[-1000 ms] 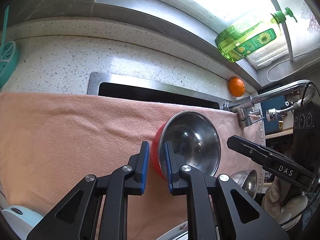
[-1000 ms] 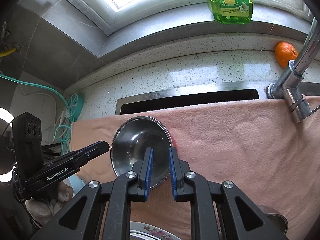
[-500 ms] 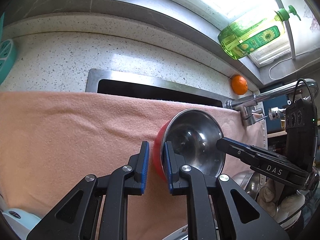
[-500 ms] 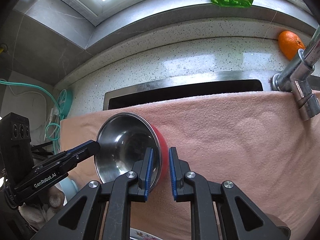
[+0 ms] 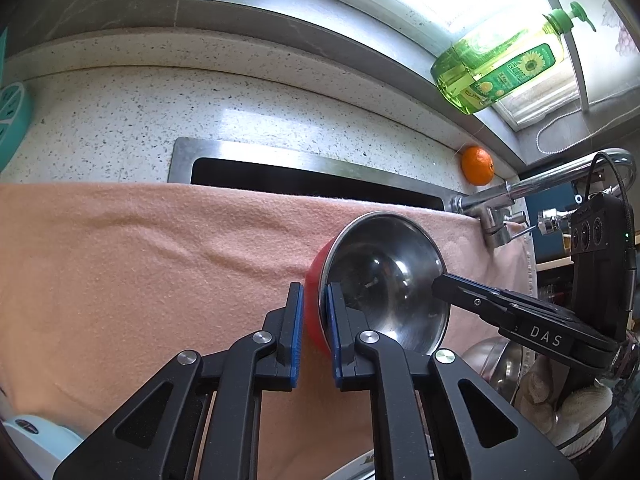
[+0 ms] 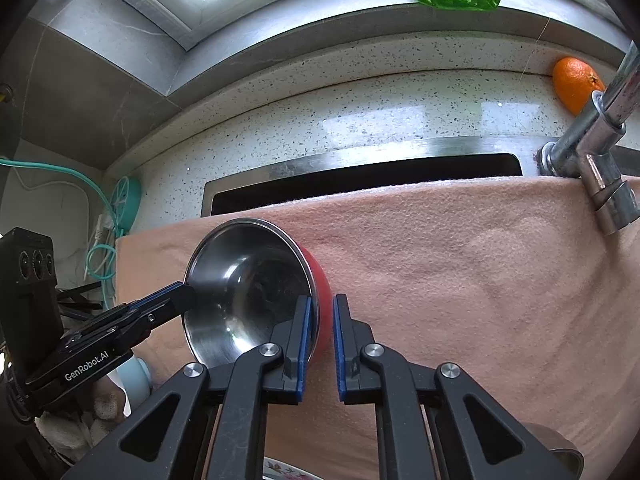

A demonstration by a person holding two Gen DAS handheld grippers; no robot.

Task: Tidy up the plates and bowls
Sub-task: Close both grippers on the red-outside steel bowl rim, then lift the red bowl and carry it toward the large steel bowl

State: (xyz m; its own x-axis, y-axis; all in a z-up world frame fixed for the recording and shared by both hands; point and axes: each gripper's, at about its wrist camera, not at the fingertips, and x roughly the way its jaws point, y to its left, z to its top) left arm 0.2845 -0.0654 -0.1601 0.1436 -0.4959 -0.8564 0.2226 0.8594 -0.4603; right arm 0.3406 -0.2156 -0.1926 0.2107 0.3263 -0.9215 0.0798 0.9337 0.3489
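Observation:
A bowl, steel inside and red outside, hangs tilted above the pink towel, its opening towards the camera. My left gripper is closing on its near left rim, one pad inside the steel and one on the red wall. My right gripper is closing on the opposite rim of the same bowl, the red wall between its pads. Each gripper's tip shows in the other view, at the far rim.
The towel covers most of a steel sink, with a faucet at the right. An orange and a green soap bottle sit by the window. More steel bowls lie at lower right and a floral plate lies below the grippers.
The right gripper came in from the side and took the bowl's far rim between its fingers. The bowl has tipped further onto its edge. The left gripper kept its place on the rim.

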